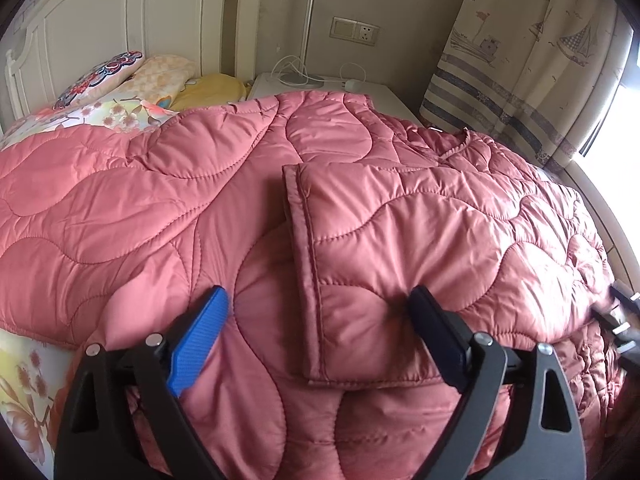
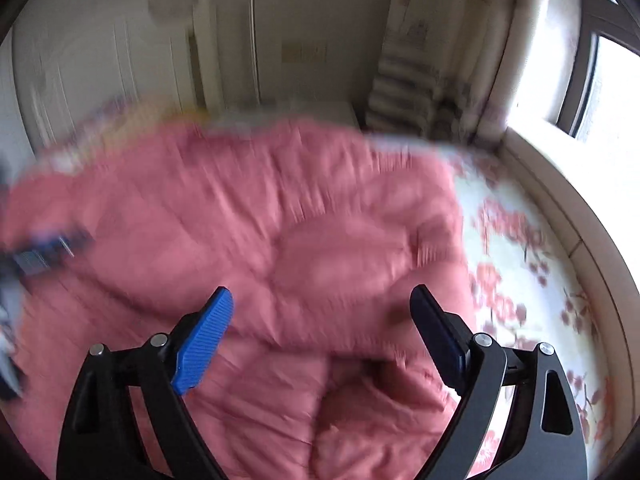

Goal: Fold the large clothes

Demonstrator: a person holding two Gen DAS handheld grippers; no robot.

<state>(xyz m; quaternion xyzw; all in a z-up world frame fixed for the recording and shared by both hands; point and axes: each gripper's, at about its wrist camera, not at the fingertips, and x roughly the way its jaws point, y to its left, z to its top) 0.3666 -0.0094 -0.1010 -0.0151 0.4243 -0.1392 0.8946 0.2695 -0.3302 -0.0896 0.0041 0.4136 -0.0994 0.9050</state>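
Observation:
A large pink quilted coat (image 1: 200,208) lies spread over the bed. One sleeve (image 1: 400,260) is folded across its body, cuff edge to the left. My left gripper (image 1: 318,300) is open and empty, just above the coat, with the folded sleeve's lower corner between its fingers. My right gripper (image 2: 322,300) is open and empty above the coat's right part (image 2: 280,220); that view is blurred by motion. The right gripper also shows at the right edge of the left wrist view (image 1: 622,320).
Floral bedsheet (image 2: 528,280) shows right of the coat. Pillows (image 1: 120,88) lie at the white headboard (image 1: 100,20). A white nightstand (image 1: 380,96) with cables stands behind. A striped curtain (image 1: 520,60) and a bright window (image 2: 612,92) are at the right.

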